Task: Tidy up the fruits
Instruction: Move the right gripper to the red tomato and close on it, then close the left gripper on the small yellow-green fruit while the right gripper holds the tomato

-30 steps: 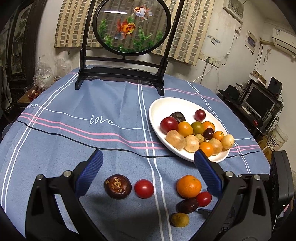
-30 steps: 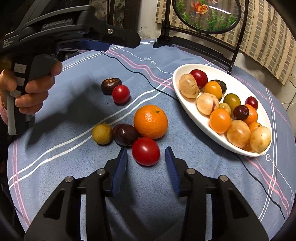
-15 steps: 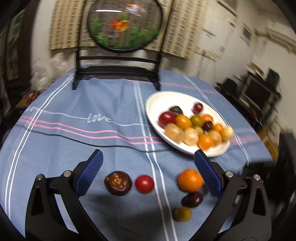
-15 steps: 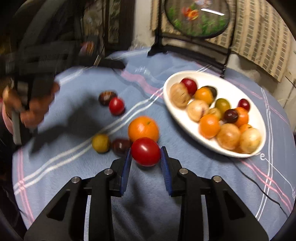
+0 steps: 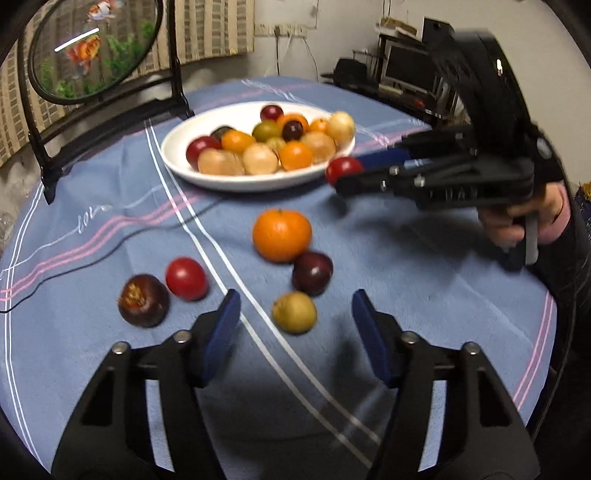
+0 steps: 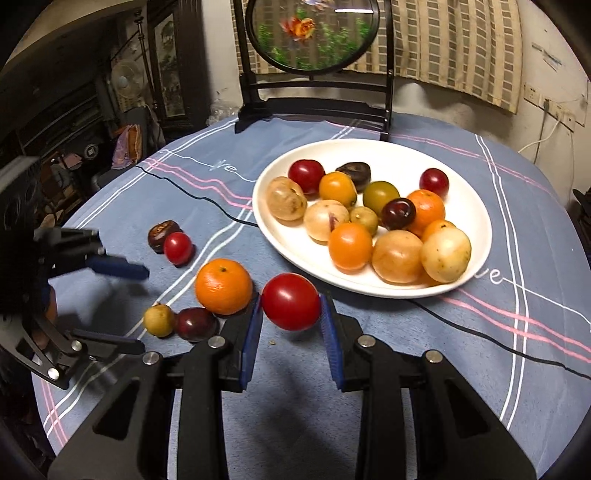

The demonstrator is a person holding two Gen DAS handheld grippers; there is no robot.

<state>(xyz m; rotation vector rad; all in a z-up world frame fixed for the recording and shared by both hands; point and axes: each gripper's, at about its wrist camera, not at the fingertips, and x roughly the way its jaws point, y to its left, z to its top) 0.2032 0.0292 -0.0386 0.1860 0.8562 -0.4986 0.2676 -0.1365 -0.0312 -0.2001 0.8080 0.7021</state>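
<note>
My right gripper [image 6: 290,317] is shut on a red tomato [image 6: 291,301] and holds it off the cloth, just short of the white plate [image 6: 280,240] heaped with several fruits. In the left wrist view that same tomato [image 5: 341,168] hangs beside the plate's rim [image 5: 221,182]. My left gripper [image 5: 295,325] has its jaws closing around a small yellow-green fruit [image 5: 294,312]; the pads stand clear of it. Beyond it lie a dark plum [image 5: 312,273] and an orange [image 5: 282,234]. A second red tomato [image 5: 185,278] and a dark brown fruit [image 5: 143,300] sit to the left.
A round blue tablecloth [image 5: 424,280] with pink and white stripes covers the table. A framed goldfish screen [image 6: 312,33] on a black stand rises behind the plate. A thin black cable [image 6: 207,197] runs across the cloth. A person's hand [image 5: 517,218] grips the right tool.
My right gripper closed on the red tomato, lifted it and carried it toward the plate. My left gripper rolled and swung down to the yellow-green fruit, its jaws narrowing.
</note>
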